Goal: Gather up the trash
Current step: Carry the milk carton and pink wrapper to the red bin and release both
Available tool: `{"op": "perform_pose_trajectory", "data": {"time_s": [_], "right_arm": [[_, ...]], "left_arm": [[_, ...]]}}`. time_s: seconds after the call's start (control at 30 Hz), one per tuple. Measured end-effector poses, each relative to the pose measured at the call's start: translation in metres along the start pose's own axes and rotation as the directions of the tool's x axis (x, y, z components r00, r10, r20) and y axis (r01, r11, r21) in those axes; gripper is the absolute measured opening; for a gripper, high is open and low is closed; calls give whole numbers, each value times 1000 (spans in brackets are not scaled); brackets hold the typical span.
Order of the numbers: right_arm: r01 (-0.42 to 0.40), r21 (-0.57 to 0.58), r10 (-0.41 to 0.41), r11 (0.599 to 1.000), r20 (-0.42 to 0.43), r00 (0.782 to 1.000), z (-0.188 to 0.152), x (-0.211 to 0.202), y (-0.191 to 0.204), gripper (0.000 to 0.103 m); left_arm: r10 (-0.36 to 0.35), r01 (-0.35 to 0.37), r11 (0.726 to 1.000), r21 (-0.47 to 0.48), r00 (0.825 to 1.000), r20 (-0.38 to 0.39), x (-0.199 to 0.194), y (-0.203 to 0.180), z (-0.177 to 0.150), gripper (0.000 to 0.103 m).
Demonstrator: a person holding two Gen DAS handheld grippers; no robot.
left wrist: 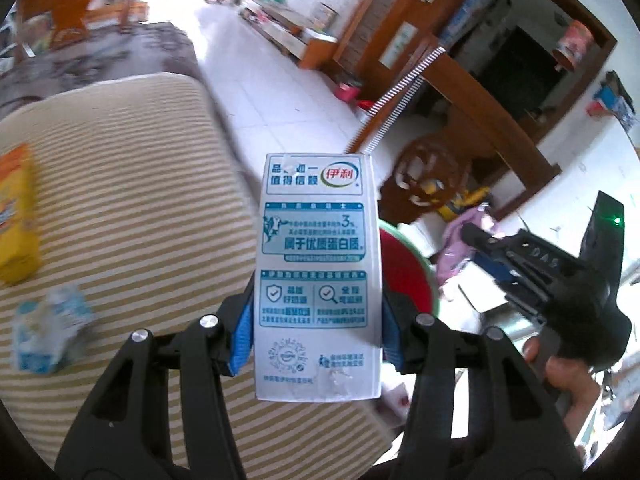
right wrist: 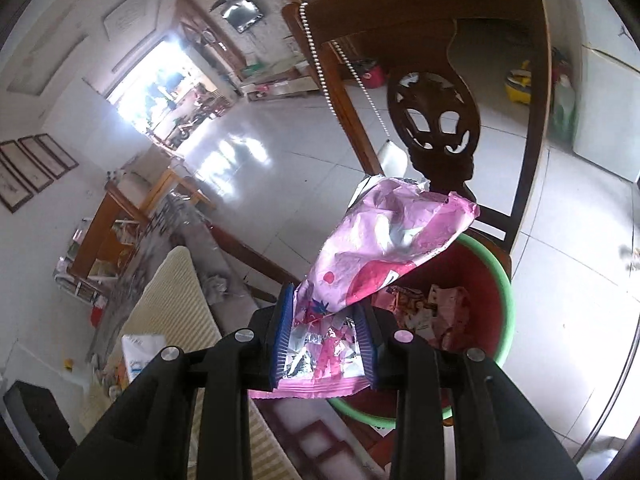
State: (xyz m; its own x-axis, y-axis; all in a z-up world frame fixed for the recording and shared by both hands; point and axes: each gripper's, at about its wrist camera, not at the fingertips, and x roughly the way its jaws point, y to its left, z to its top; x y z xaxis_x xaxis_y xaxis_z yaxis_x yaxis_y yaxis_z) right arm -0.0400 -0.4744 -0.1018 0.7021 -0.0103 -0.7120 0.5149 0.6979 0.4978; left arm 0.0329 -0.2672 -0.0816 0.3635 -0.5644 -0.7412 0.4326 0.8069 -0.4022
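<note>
My left gripper [left wrist: 318, 322] is shut on a white and teal milk carton [left wrist: 318, 272], held upright above the edge of a striped mat [left wrist: 132, 200]. My right gripper [right wrist: 324, 336] is shut on a crumpled pink foil wrapper [right wrist: 384, 248], held over the near rim of a red basin with a green rim [right wrist: 506, 300] that holds several wrappers. The right gripper [left wrist: 496, 246] also shows in the left wrist view, with the pink wrapper [left wrist: 460, 248] beside the basin [left wrist: 404, 276].
A crushed blue and white carton [left wrist: 48, 332] and a yellow snack bag [left wrist: 16, 216] lie on the striped mat. A carved wooden chair [right wrist: 436, 120] stands behind the basin. White tiled floor [right wrist: 280, 208] stretches beyond.
</note>
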Motion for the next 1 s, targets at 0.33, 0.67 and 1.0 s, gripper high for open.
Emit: {"op": "perform_pose_trajectory", "data": {"time_s": [0.33, 0.67, 1.0], "right_arm": [[91, 32, -92, 995, 19, 996, 3, 3, -6, 67], [72, 0, -72, 997, 14, 997, 1, 7, 4, 68], [32, -114, -37, 993, -48, 998, -17, 16, 40, 70]], "left_arm": [[-63, 65, 997, 37, 997, -47, 24, -21, 8, 78], [-51, 53, 996, 69, 998, -30, 0, -10, -7, 81], [240, -230, 966, -114, 966, 90, -95, 125, 6, 81]]}}
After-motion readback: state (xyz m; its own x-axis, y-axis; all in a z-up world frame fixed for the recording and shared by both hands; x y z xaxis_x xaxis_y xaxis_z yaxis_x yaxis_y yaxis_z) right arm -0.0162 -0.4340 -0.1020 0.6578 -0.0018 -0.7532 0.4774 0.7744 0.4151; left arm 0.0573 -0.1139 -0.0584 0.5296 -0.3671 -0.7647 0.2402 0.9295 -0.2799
